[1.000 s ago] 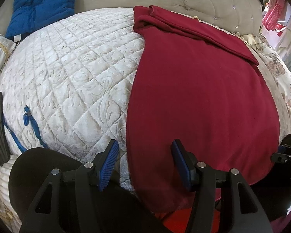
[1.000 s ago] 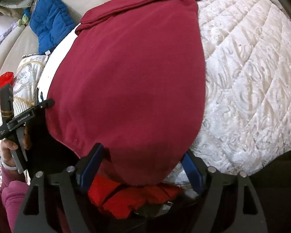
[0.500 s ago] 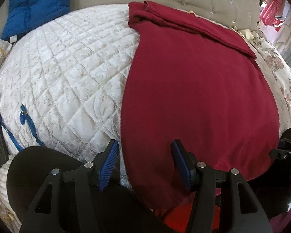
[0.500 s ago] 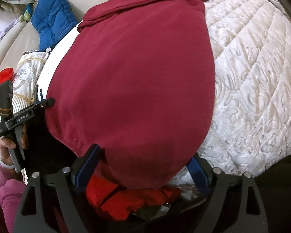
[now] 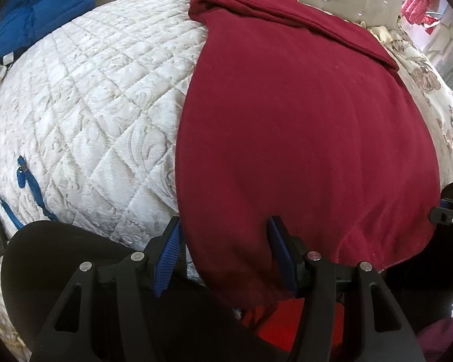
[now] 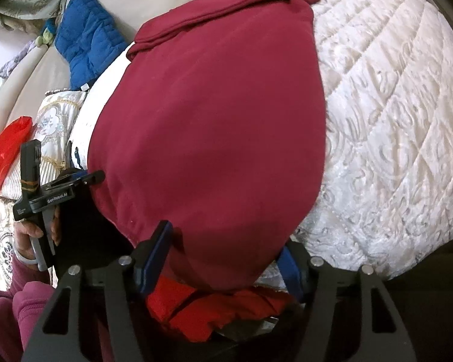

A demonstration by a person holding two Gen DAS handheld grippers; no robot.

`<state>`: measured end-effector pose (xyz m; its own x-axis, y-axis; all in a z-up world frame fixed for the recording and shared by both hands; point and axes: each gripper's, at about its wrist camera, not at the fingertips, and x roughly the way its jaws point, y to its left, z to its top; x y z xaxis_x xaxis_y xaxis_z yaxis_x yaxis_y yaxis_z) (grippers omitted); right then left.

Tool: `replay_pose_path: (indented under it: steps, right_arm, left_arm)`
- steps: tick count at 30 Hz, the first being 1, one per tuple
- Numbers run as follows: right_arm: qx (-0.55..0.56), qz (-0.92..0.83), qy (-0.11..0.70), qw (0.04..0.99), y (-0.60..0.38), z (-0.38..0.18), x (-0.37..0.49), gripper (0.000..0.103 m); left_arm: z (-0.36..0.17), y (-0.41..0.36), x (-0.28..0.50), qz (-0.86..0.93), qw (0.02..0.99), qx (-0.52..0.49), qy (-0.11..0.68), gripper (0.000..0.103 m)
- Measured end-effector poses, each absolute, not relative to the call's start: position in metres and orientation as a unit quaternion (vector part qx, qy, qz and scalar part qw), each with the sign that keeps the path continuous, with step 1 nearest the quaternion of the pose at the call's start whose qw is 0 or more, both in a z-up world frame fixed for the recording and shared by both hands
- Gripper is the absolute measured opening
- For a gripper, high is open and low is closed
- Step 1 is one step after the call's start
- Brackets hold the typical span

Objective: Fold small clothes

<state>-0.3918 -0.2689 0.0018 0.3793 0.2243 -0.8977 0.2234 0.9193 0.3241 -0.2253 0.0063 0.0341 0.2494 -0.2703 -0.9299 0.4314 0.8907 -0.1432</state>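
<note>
Over the maroon garment's (image 5: 302, 138) near hem, both grippers gape.

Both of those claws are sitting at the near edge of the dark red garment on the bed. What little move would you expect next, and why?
Probably both close on the hem. The left gripper and right gripper are open, straddling the near edge of the maroon garment, which lies flat on the quilted bed, not yet gripped.

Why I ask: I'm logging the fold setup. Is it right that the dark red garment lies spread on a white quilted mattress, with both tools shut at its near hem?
Not quite: both tools are open. The left tool and right tool have their jaws spread around the near hem of the dark red garment, as each wrist view shows. It does lie spread on the white quilted mattress.
</note>
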Motion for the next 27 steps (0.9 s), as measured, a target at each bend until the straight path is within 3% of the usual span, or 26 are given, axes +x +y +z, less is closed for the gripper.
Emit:
replay_pose_path:
  steps: [10, 11, 13, 15, 27]
  right_arm:
    - [0.182, 0.005, 0.565, 0.805, -0.259, 0.000, -0.387, 0.069]
    - [0.175, 0.010, 0.564, 0.807, -0.257, 0.001, -0.386, 0.065]
    - [0.166, 0.020, 0.559, 0.812, -0.252, 0.005, -0.385, 0.035]
    - [0.165, 0.025, 0.545, 0.822, -0.252, 0.014, -0.385, 0.023]
    - [0.192, 0.076, 0.452, 0.868, -0.270, 0.084, -0.344, 0.017]
  left_arm:
    - [0.030, 0.001, -0.230, -0.240, 0.781, 0.073, 0.571, 0.032]
    - [0.030, 0.002, -0.231, -0.247, 0.779, 0.067, 0.573, 0.023]
    - [0.031, 0.004, -0.231, -0.253, 0.776, 0.053, 0.575, 0.013]
    - [0.035, 0.009, -0.231, -0.254, 0.780, 0.038, 0.570, 0.002]
    - [0.120, 0.022, -0.194, -0.303, 0.825, -0.042, 0.476, 0.000]
